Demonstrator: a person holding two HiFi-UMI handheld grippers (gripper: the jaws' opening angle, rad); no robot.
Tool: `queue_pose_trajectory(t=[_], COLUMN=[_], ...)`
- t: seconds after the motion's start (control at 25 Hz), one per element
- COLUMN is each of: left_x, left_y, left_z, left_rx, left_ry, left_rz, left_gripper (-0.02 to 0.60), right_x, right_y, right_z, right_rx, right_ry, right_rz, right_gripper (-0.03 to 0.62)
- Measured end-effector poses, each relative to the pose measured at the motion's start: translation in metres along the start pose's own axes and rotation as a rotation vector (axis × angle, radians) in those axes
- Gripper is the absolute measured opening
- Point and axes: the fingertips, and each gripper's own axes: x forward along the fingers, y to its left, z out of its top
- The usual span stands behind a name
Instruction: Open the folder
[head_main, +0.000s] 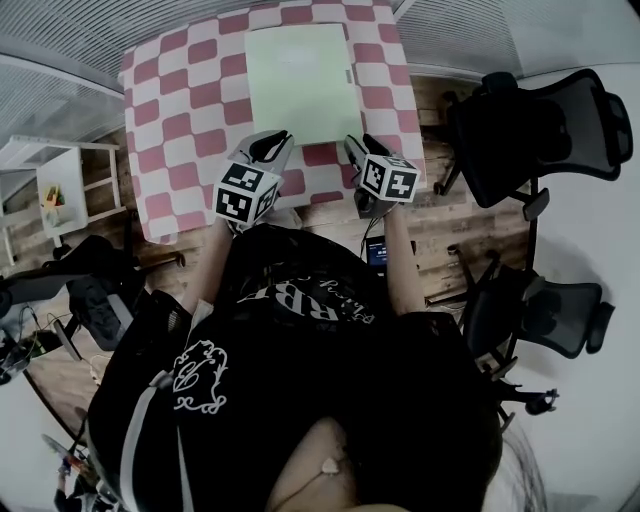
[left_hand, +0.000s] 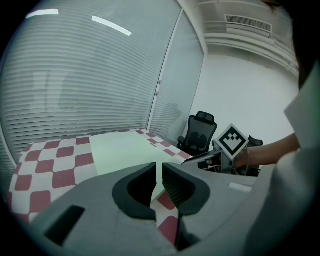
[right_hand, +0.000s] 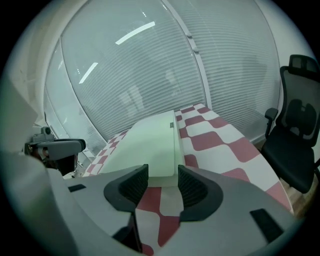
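A pale green folder (head_main: 300, 80) lies closed and flat on the far half of a table with a red-and-white checked cloth (head_main: 180, 110). Both grippers hover over the table's near edge, just short of the folder. My left gripper (head_main: 268, 150) is shut with nothing between its jaws, and the folder (left_hand: 120, 150) lies ahead of it (left_hand: 156, 176). My right gripper (head_main: 355, 150) is open and empty. It (right_hand: 163, 182) points at the near edge of the folder (right_hand: 150, 145) without touching it. A small tab (right_hand: 171, 125) sits on the folder's right edge.
Two black office chairs (head_main: 540, 130) (head_main: 545, 310) stand to the right of the table. A white shelf unit (head_main: 50, 185) is at the left. Window blinds (left_hand: 90, 85) run behind the table's far side. The person's dark shirt fills the lower head view.
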Motion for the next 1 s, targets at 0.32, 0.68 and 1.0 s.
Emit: queue_pose_trajectory(t=[0.32,0.68,1.0], left_x=[0.032,0.063,0.065], left_y=[0.024,0.029,0.026], left_z=[-0.025,-0.058,-0.061], left_rx=[0.027,0.126,0.095], left_ry=[0.113,0.261,0.261], left_rz=[-0.005,-0.014,-0.03], left_gripper=[0.038,0.043,0.081], right_x=[0.005,0.004,-0.012], right_y=[-0.002,-0.012,-0.004], right_z=[-0.001,-0.001,0.019], right_rx=[0.105,0.153,0.224], right_ry=[-0.001,0.006,-0.09], right_rz=[0.0,-0.041,0.012], right_gripper=[0.149,0.08,0.035])
